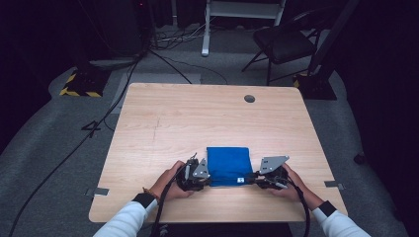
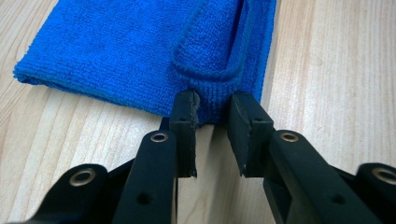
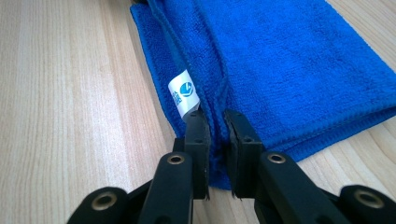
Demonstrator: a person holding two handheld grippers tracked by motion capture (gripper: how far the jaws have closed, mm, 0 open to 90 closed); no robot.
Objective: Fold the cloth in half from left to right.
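Note:
A folded blue cloth point(image 1: 228, 165) lies flat on the wooden table point(image 1: 207, 113), near its front edge. My left gripper point(image 1: 210, 180) is at the cloth's near left corner. In the left gripper view the jaws point(image 2: 212, 100) pinch a thick, hemmed corner of the cloth point(image 2: 140, 51) between their tips. My right gripper point(image 1: 249, 178) is at the near right corner. There the jaws point(image 3: 215, 119) stand close together, shut on the cloth's layered edge point(image 3: 280, 56), right beside a small white label point(image 3: 184, 92). Both grippers rest low on the table, pointing inward at each other.
A round grey grommet point(image 1: 249, 98) sits in the tabletop at the back right. Beyond the table are a dark chair point(image 1: 284, 42), a white stand leg point(image 1: 205, 29) and cables on the grey floor point(image 1: 49, 163). Bare wood surrounds the cloth.

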